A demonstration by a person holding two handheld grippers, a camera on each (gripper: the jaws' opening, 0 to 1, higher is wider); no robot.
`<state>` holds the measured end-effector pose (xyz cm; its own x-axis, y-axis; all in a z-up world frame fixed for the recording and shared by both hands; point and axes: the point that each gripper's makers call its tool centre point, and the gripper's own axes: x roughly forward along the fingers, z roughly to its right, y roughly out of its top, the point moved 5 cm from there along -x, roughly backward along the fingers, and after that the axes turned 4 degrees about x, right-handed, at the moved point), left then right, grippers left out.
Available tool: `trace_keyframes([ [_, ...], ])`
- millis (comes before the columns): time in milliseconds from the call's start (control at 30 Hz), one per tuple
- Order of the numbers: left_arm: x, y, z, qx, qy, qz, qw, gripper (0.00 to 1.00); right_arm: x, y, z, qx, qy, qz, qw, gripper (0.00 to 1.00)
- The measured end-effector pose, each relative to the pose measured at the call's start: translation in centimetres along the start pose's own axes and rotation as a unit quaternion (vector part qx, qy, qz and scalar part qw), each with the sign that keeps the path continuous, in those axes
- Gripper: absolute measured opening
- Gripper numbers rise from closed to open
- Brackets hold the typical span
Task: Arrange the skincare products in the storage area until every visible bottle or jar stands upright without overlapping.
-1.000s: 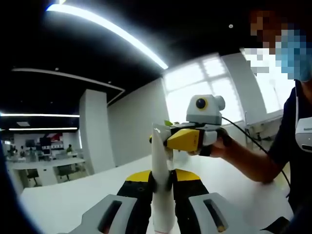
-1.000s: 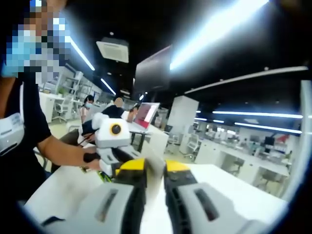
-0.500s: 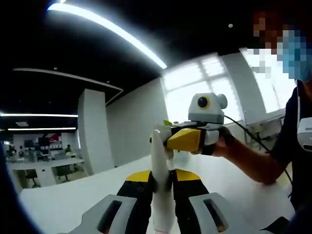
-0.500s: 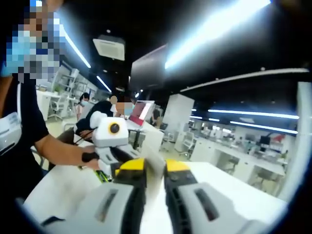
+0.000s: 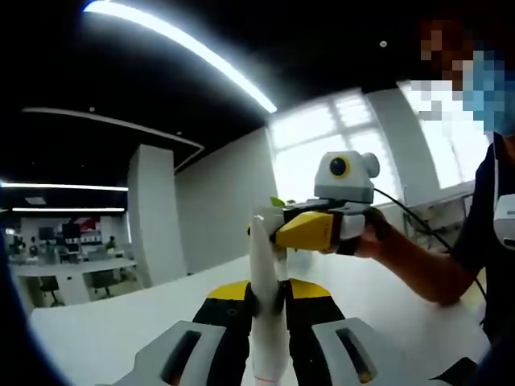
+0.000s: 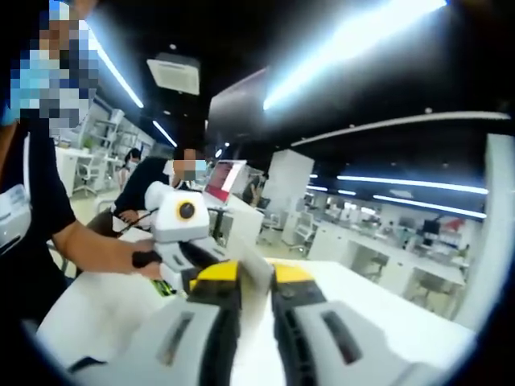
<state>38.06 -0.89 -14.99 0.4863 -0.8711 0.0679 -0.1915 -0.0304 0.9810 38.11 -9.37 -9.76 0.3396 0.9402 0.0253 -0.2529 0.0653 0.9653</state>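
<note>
- White tube [image 5: 266, 322] clamped between left gripper [image 5: 268, 301] jaws, held above the white table [image 5: 121, 330]; its top end is gripped by the right gripper [image 5: 278, 231].
- Right gripper view: right gripper [image 6: 256, 293] jaws closed on the tube's pale edge [image 6: 256, 281].
- Room: open office, ceiling strip lights [image 5: 185, 48], bright windows [image 5: 322, 145], desks [image 6: 386, 265] behind.

Both views are dim overall, with a dark ceiling. Long ceiling light strips [image 5: 181, 48] are blown out to pure white above the left gripper [image 5: 268, 301]. Windows [image 5: 338, 141] beyond that gripper glare strongly and wash out the wall around them. In the right gripper view, a broad overhead strip [image 6: 354, 40] blooms with soft edges. Fisheye distortion bends straight lines near the edges. Distant desks are soft; near jaws appear slightly blurred.
</note>
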Motion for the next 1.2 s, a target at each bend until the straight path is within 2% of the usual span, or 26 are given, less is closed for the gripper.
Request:
trace_keyframes([
  [533, 1.6, -1.1, -0.8, -0.014, -0.002, 0.001, 0.9999, 0.14, -0.3, -1.1, 1.6, 0.01, -0.022, -0.011, 0.9996, 0.12],
  [1200, 2.9, -2.2, -1.6, -0.019, -0.01, -0.02, 0.9996, 0.14, -0.6, -2.4, 3.0, 0.023, -0.044, -0.031, 0.9983, 0.12],
])
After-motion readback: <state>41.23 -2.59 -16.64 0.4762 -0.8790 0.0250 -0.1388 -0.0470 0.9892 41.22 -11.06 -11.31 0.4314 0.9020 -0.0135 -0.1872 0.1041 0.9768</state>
